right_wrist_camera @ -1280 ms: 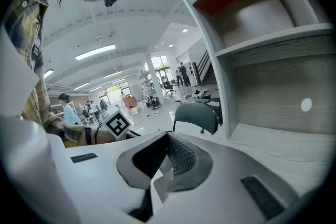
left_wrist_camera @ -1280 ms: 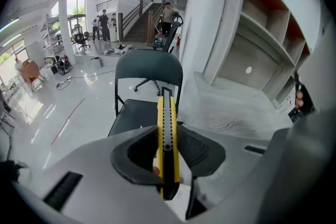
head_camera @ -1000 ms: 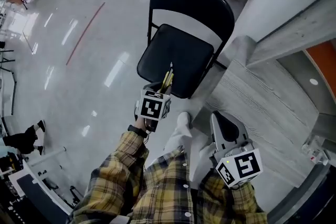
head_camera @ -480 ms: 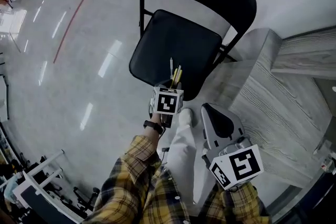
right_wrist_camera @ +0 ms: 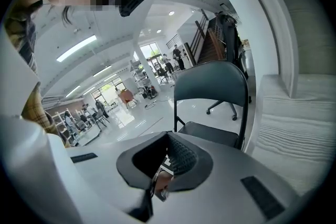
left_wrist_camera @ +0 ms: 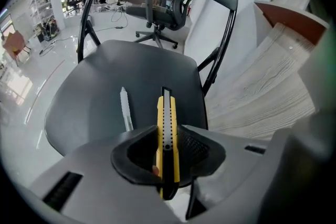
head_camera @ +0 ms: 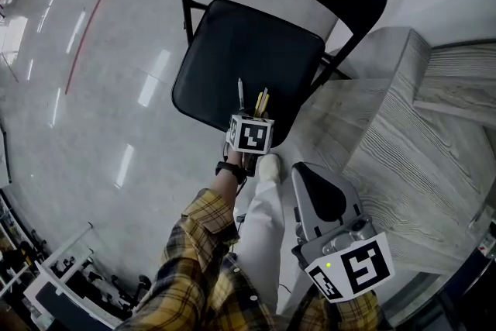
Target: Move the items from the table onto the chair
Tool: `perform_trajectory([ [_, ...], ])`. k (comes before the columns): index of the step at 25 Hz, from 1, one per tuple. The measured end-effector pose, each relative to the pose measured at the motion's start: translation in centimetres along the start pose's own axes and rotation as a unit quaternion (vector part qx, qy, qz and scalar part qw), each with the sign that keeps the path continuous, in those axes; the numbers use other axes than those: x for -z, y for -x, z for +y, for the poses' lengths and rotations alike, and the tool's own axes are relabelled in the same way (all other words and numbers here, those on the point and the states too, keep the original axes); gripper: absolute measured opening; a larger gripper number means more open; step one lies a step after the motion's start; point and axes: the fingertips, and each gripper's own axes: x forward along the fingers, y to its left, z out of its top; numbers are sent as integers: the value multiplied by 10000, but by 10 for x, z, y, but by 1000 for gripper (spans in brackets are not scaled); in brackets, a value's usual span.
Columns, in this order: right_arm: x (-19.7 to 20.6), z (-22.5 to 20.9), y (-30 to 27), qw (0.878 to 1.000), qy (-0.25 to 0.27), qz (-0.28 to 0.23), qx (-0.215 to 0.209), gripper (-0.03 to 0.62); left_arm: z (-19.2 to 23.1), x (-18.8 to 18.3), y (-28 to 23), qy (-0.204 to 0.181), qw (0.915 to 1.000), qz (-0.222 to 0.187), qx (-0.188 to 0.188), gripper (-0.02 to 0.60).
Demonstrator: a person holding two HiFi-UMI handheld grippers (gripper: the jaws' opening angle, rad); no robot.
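Observation:
My left gripper point(head_camera: 253, 118) is shut on a yellow utility knife point(left_wrist_camera: 166, 134) that stands upright between the pads. A white pen point(left_wrist_camera: 125, 108) sticks out beside the knife at the left jaw. Both hang above the front part of the seat of the black folding chair point(head_camera: 248, 58), also seen as the chair point(left_wrist_camera: 126, 76). The knife point(head_camera: 263, 101) and pen point(head_camera: 240, 93) point toward the chair's back. My right gripper point(head_camera: 310, 176) is shut with nothing in it, held low near the person's legs. Beyond its jaws in the right gripper view stands the chair point(right_wrist_camera: 210, 134).
A grey wood-grain table point(head_camera: 403, 151) stands right of the chair, its corner close to the seat. An office chair point(left_wrist_camera: 163, 8) is behind the folding chair on the glossy floor point(head_camera: 93, 112). The person's plaid sleeve point(head_camera: 194, 260) and white trousers fill the lower frame.
The left gripper has carried the knife and pen forward, from the seat's front edge to over the seat. The chair has come closer in view. The right gripper stays shut and low.

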Motion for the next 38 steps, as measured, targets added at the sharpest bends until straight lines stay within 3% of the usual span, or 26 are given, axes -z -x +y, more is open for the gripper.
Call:
perform_trajectory([
  [10, 2, -14, 3, 9998, -146, -52, 113, 17, -6, 11, -9, -4, 9997, 175, 143, 149],
  [18, -11, -7, 16, 9997, -41, -166, 155, 17, 0, -5, 26, 57, 9997, -234, 23, 150],
  [20, -14, -2, 23, 9997, -45, -177, 147, 17, -3, -8, 43, 51, 9995, -316, 13, 146],
  [23, -21, 9, 35, 9997, -25, -198, 152, 17, -6, -15, 71, 29, 9985, -533, -103, 40],
  [25, -28, 15, 41, 9995, 34, -255, 155, 17, -9, -26, 92, 8, 9972, -736, -132, 6],
  [32, -62, 35, 78, 9981, 229, -551, 177, 17, -37, -73, 190, -128, 9883, -1518, 40, 5],
  [38, -86, 38, 133, 9952, 318, -892, 259, 17, -101, -97, 284, -516, 9753, -2122, 325, 5],
])
